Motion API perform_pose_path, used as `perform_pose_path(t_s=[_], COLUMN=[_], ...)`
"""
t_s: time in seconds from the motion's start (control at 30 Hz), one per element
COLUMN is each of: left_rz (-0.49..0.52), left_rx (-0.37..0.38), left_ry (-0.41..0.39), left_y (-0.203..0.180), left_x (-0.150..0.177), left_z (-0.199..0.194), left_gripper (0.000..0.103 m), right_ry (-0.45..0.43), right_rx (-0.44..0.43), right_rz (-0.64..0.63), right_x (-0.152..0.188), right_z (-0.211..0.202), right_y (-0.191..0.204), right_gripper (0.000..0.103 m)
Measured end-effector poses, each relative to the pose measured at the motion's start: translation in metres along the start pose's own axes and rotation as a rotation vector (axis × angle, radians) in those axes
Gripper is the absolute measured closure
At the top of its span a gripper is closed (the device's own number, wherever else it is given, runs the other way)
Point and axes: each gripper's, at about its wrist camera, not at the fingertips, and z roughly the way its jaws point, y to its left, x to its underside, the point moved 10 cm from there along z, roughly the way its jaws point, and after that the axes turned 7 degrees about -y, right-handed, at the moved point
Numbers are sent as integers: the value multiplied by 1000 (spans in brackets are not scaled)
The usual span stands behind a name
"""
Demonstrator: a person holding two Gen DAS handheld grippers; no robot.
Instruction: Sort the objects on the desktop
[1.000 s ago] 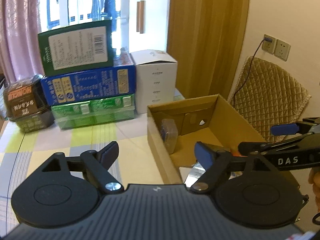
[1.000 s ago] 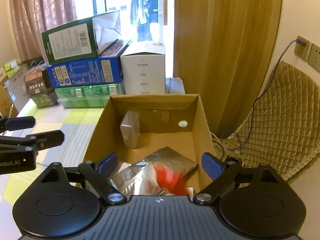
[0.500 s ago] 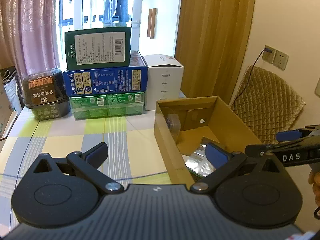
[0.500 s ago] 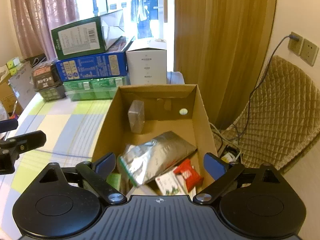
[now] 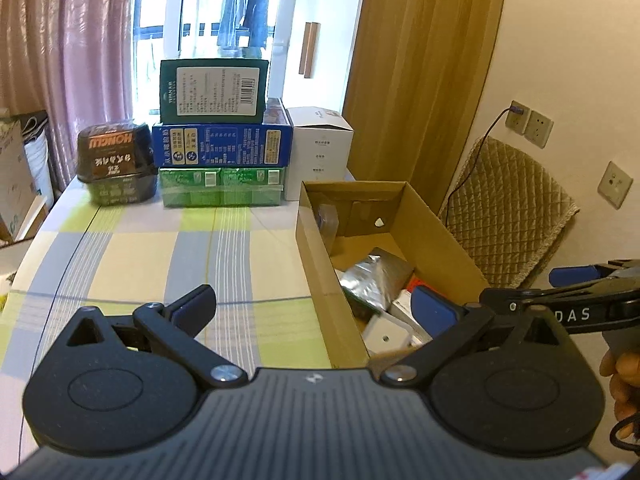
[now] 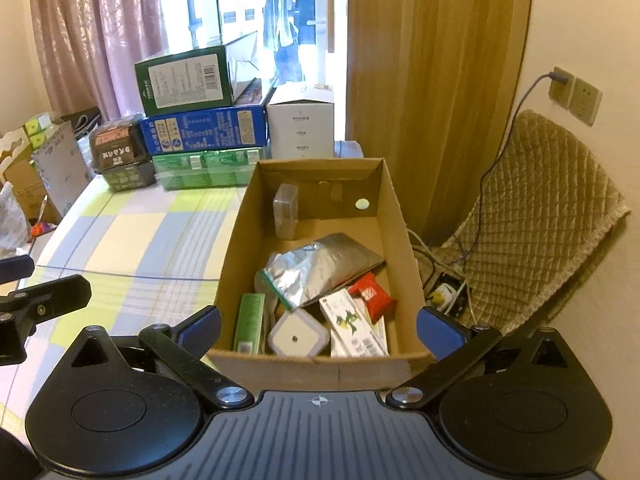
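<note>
Both grippers drawn back from the filled box.

The right gripper (image 6: 318, 326) and left gripper (image 5: 312, 306), spread and empty, have been raised; the red packet (image 6: 372, 295) now lies ahead in the cardboard box (image 6: 230, 248), suggesting sorting is finished.

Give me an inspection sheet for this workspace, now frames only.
Surface: table with a checked cloth.
Job's things: cardboard box holds a foil pouch, red packet, white cube, green box, printed carton and clear case.
Clutter: stacked boxes and dark tubs at the far edge.
Grippers: left gripper and right gripper both open, empty.
Cables: cord from wall socket; loose cables on the floor beside the box.
Surroundings: curtains, window, quilted chair.
</note>
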Motion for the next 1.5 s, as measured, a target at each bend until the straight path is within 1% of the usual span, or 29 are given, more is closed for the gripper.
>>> perform_pose_path(t_s=[0.13,0.27,0.43,0.67,0.93,1.03,1.2,1.33,1.5], left_rz=[1,-5,7,4,17,26,31,33,48], left_rx=[-5,9,5,3,12,7,1,15,31], left_ry=[20,26,39,27,51,49,69,83,94], left_y=[-5,-11,-15,-15,-17,-16,-14,-17,-24], left_x=[9,19,33,43,58,62,71,77,84], left_z=[-20,-38,-56,-78,-87,-90,-88,-85,-82], left_gripper=[1,1,1,1,1,1,1,1,1], right_ry=[-9,-17,-10,-22,-10,3,23,29,25], right_rx=[3,11,14,19,42,42,41,49,77], right_rz=[3,12,37,60,56,57,58,52,68], right_x=[8,19,37,51,67,76,88,92,96], right_z=[-23,-43,-63,-88,-102,-102,-101,-101,-104], right_y=[4,4,7,13,16,18,20,22,14], right_gripper=[2,2,2,2,2,2,2,2,2])
